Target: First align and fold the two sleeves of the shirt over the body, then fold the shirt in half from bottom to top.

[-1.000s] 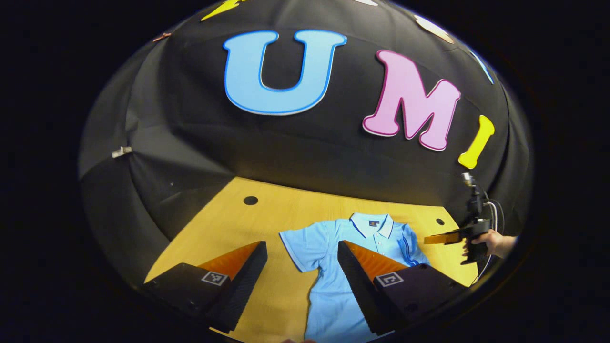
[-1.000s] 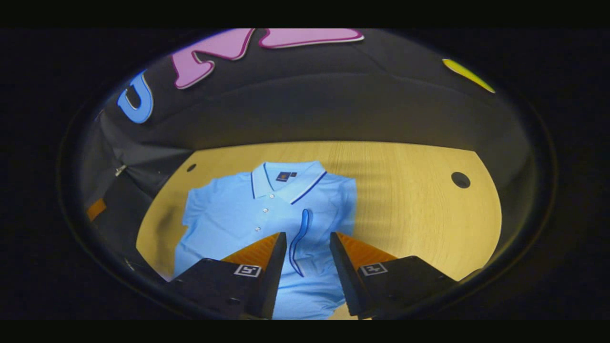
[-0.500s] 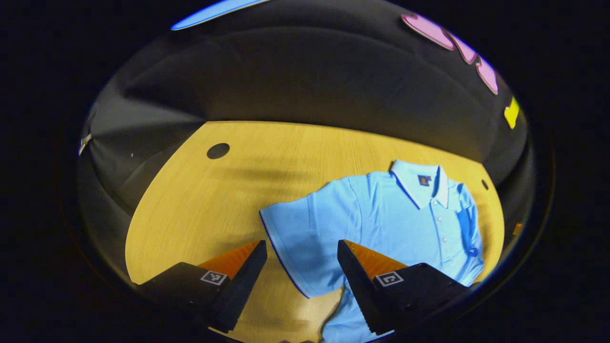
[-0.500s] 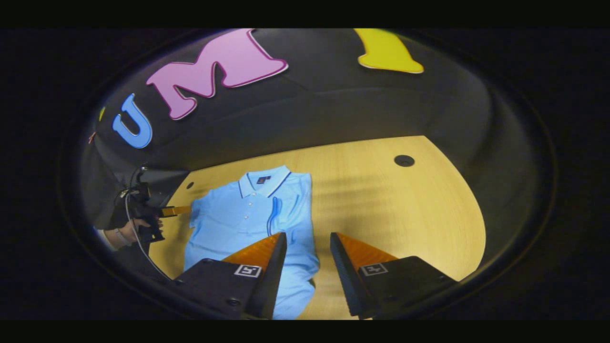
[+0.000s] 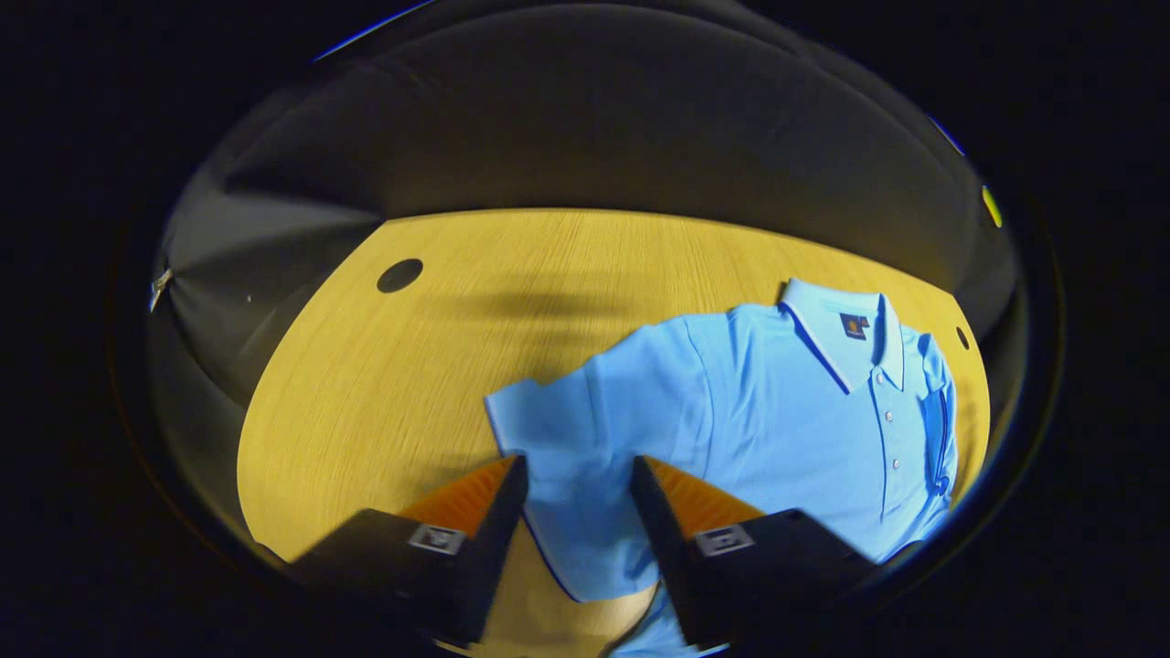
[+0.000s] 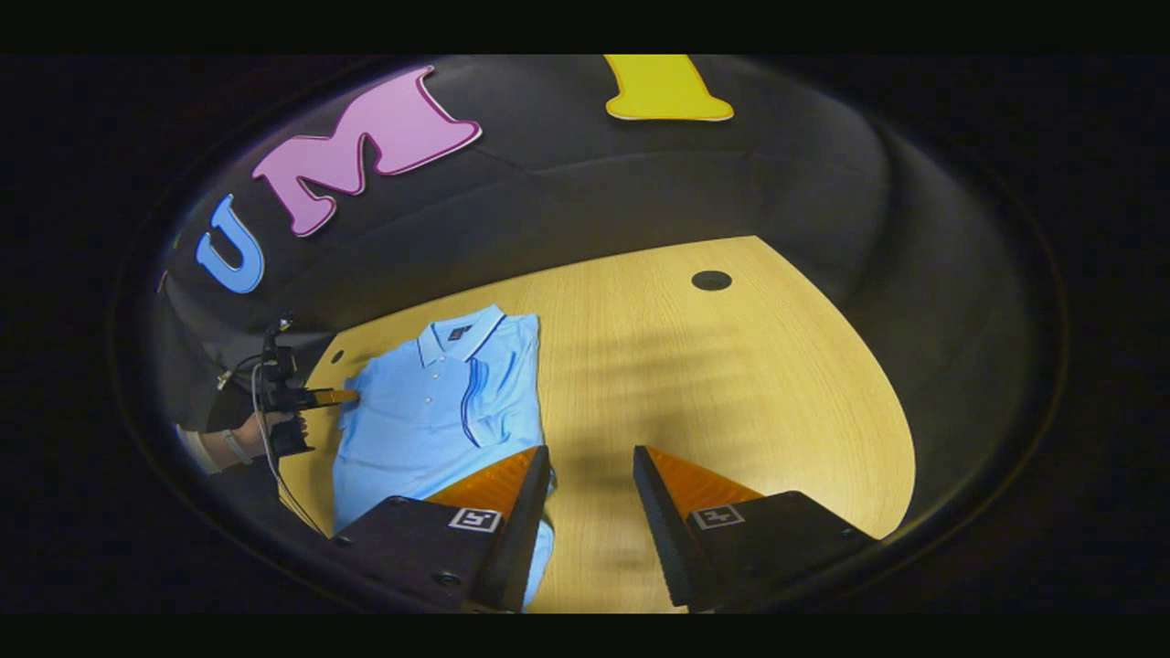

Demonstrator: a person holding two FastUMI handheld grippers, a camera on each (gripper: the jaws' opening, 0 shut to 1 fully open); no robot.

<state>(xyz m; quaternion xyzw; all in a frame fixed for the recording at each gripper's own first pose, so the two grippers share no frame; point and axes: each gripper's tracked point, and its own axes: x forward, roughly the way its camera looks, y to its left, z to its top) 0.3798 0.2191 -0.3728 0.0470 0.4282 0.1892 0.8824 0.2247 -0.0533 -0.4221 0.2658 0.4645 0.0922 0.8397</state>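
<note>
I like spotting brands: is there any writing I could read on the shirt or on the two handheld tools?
Neck label inside the collar of the light blue polo shirt: a small dark patch, too small to read.
Square markers on the left gripper: blurred patterns, no words.
Square markers on the right gripper: black-and-white patterns, no words.
Nothing on these can be read as text.
</note>
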